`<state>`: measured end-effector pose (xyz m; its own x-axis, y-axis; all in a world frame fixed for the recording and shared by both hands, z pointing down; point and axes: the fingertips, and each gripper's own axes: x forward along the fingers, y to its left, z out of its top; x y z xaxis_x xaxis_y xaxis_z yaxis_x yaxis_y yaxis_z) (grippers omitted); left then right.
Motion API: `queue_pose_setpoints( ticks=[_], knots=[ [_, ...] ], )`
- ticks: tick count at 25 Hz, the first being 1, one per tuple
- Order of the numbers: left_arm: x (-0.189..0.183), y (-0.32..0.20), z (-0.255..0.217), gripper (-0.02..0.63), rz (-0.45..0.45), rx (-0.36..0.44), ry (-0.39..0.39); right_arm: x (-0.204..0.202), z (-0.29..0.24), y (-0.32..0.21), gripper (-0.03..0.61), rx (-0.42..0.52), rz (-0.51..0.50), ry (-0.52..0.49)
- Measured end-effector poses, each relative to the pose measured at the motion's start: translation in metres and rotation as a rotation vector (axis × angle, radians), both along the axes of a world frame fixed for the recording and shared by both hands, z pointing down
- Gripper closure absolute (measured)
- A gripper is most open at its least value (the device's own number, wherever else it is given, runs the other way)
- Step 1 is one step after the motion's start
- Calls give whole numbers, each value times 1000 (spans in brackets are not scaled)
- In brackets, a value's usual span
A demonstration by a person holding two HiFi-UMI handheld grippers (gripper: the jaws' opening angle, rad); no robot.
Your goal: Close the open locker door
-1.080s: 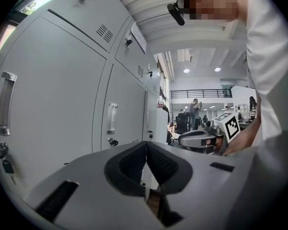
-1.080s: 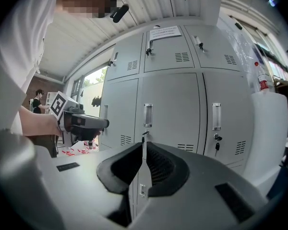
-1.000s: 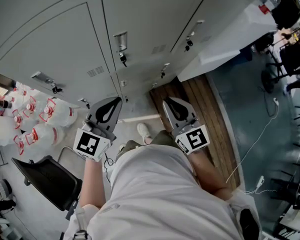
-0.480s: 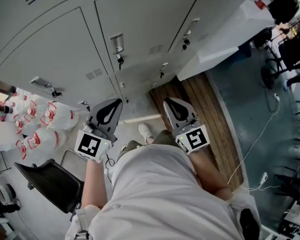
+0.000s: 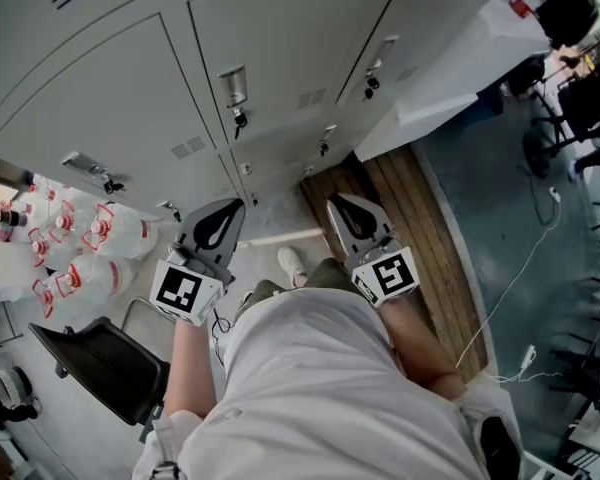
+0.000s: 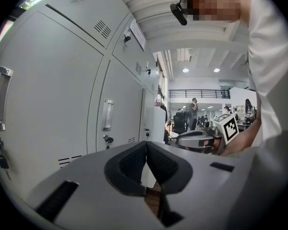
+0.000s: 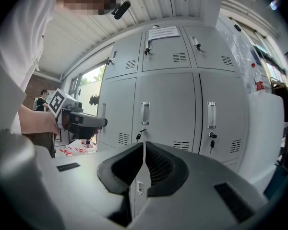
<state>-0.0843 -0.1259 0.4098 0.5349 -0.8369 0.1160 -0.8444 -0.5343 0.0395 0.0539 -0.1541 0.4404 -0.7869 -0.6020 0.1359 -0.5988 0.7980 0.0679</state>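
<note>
You are holding both tools low at your waist, pointed at the locker bank (image 5: pixel 110 98), and neither is engaged. The left gripper (image 5: pixel 228 208) has its jaws pressed together with nothing between them. The right gripper (image 5: pixel 342 208) is the same, its tips meeting and empty. The open locker door (image 5: pixel 450 78) is swung out to your right, well apart from both tools. Judgement: closed jaws suit a flat push on the panel, and the right gripper is the nearer one to deliver it.
</note>
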Motion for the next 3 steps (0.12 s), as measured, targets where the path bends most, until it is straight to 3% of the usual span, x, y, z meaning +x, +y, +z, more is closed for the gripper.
queue_pose_setpoints(
  ticks=[3],
  knots=[
    [1,1,2,611,1,-2,-2,2,2,0,551,-6,3,1]
  ],
)
